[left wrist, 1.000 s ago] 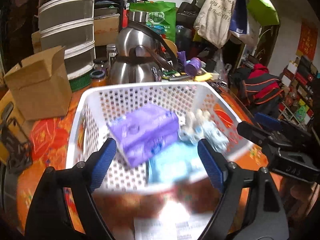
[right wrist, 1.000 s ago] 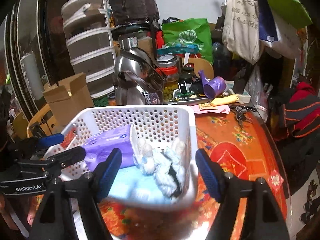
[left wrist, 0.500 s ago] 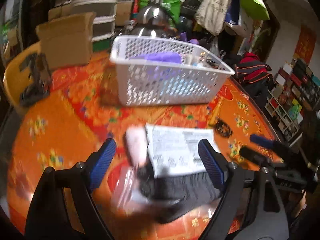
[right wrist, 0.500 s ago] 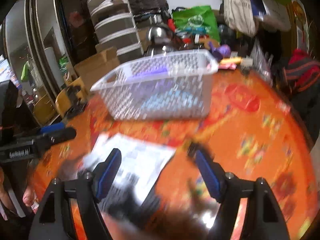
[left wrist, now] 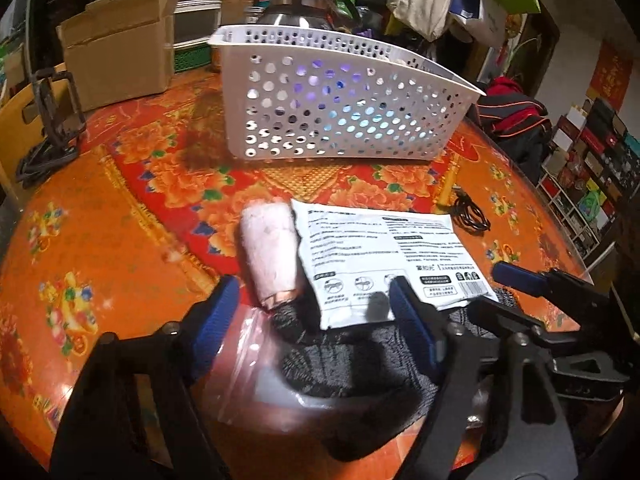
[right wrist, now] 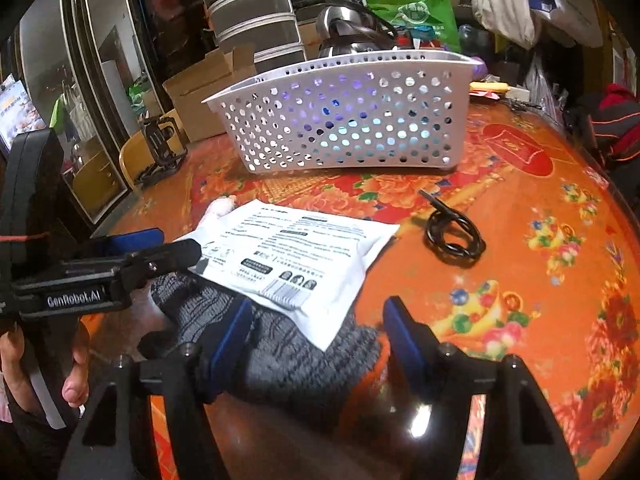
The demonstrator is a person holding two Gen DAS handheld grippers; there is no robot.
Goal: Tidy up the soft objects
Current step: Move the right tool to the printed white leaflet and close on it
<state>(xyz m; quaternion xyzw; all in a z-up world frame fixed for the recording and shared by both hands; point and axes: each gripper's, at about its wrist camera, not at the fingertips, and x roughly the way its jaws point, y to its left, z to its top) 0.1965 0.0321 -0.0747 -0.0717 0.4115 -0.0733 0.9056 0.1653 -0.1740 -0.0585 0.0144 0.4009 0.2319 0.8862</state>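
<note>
Both grippers are pulled back from over the white basket (left wrist: 344, 92) and sit lower now, over the pile on the desk (left wrist: 100, 216). Left gripper (left wrist: 316, 320) straddles the pink roll (left wrist: 270, 256), white printed packet (left wrist: 384, 256) and grey knit item (left wrist: 360, 360). Right gripper (right wrist: 316, 336) sits over the grey knit's other end. Both sets of jaws have just been closing, pads apparently not touching anything yet.

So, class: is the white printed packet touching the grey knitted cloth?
Touching. The right wrist view shows the white printed packet lying on the grey knitted cloth, overlapping it with no gap.
</note>
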